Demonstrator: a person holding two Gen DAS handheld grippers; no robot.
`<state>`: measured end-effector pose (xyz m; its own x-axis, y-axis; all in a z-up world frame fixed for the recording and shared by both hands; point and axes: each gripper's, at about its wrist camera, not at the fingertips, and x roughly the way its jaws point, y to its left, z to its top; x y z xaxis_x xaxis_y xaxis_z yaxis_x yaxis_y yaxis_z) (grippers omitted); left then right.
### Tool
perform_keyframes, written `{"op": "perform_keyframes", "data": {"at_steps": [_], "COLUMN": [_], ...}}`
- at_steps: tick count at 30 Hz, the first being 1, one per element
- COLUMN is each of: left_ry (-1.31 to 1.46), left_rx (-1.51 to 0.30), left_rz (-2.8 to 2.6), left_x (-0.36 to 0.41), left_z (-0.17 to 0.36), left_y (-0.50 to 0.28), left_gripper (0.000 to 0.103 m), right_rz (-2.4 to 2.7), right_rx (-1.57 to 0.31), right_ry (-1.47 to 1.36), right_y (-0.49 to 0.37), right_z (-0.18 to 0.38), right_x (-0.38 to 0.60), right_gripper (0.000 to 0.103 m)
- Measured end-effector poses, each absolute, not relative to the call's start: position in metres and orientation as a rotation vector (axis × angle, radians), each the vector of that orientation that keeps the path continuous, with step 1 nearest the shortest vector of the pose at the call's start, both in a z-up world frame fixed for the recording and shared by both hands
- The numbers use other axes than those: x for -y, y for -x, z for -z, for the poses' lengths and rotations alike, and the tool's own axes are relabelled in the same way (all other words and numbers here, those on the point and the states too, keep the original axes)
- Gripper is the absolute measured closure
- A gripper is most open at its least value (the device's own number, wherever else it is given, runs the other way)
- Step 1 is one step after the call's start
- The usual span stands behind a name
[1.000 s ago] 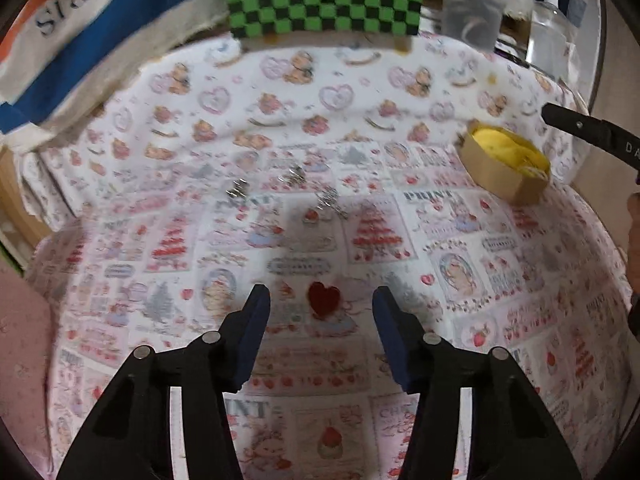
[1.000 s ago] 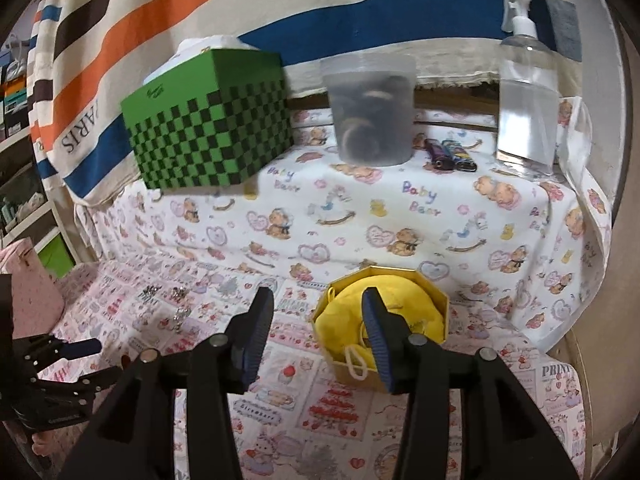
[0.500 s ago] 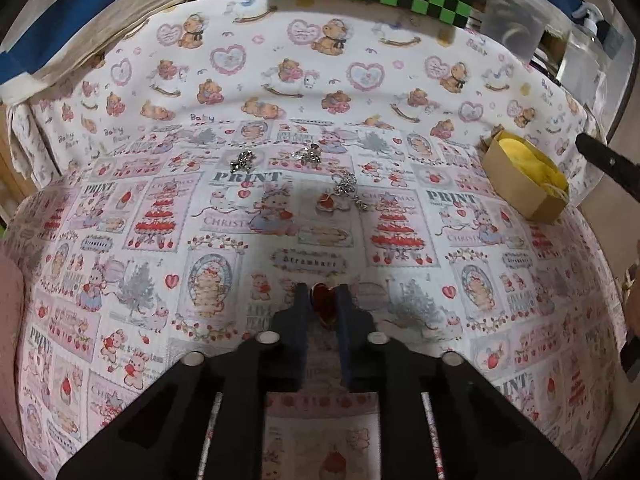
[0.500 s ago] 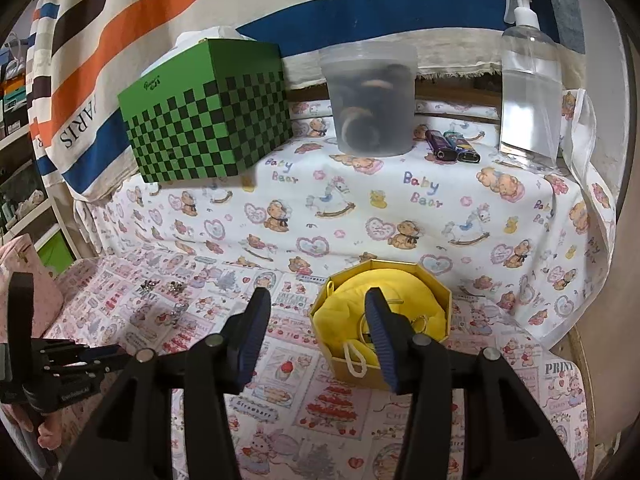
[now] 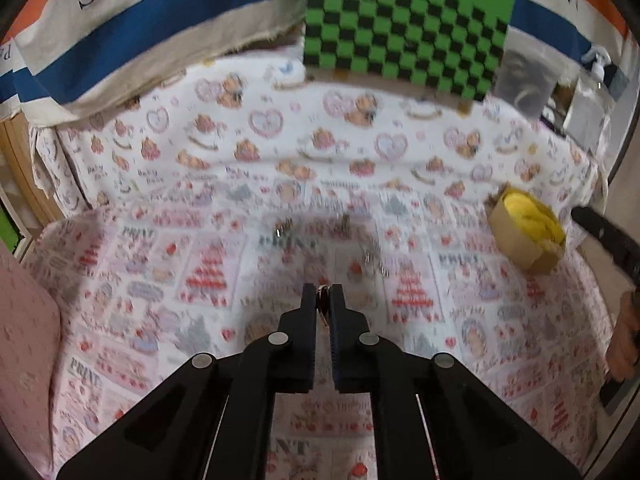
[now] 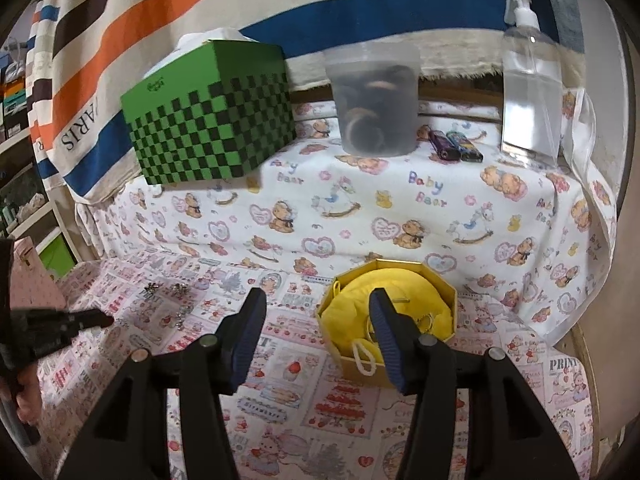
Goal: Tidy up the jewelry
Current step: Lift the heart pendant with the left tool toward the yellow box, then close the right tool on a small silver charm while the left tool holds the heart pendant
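Note:
My left gripper [image 5: 323, 298] is shut on a small red heart-shaped jewel [image 5: 322, 294] and holds it above the patterned cloth. Only the jewel's edge shows between the fingers. Several silver jewelry pieces [image 5: 285, 227] lie on the cloth further ahead; they also show in the right wrist view [image 6: 176, 290]. A gold octagonal box with a yellow cushion [image 6: 390, 308] stands at the right, also in the left wrist view [image 5: 526, 232]. My right gripper [image 6: 318, 312] is open and empty, just in front of the box. The left gripper appears at the left of the right wrist view [image 6: 86, 318].
A green checkered box [image 6: 212, 120], a translucent tub [image 6: 374, 98], two lighters [image 6: 454, 146] and a spray bottle [image 6: 530, 88] stand on the raised back ledge. A pink case [image 5: 24, 332] lies at the left. A striped cloth hangs behind.
My left gripper closed on the red heart jewel and lifted it off the cloth, tilting up. My right gripper stayed open near the yellow box.

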<state>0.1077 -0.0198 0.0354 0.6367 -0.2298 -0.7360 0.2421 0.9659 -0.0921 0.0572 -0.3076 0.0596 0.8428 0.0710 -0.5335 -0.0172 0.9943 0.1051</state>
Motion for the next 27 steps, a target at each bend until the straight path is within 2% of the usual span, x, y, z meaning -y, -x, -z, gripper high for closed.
{"op": "perform_keyframes", "data": {"at_steps": [10,13,23,27], "left_ry": [0.043,0.062,0.119,0.140], "left_rx": [-0.721,-0.671,-0.752,-0.748], "left_rz": [0.293,0.240,0.201,0.207], "left_x": [0.005,-0.007,-0.039,-0.045], "left_z": [-0.071,-0.061,-0.026,-0.026], "left_y": [-0.155,-0.166,-0.189,-0.190], "left_gripper": [0.098,0.098,0.098,0.098], "right_rz": [-0.031,-0.074,-0.244,-0.308], "right_rx": [-0.590,-0.617,-0.786,-0.874], "right_ry": [-0.131,-0.135,-0.133,-0.175], "right_y": [-0.057,-0.065,-0.137,-0.172], "right_z": [-0.067,-0.071,-0.054,-0.034], "right_x": [0.291,0.274,0.197,0.175], "right_gripper": [0.051,0.051,0.051,0.059]}}
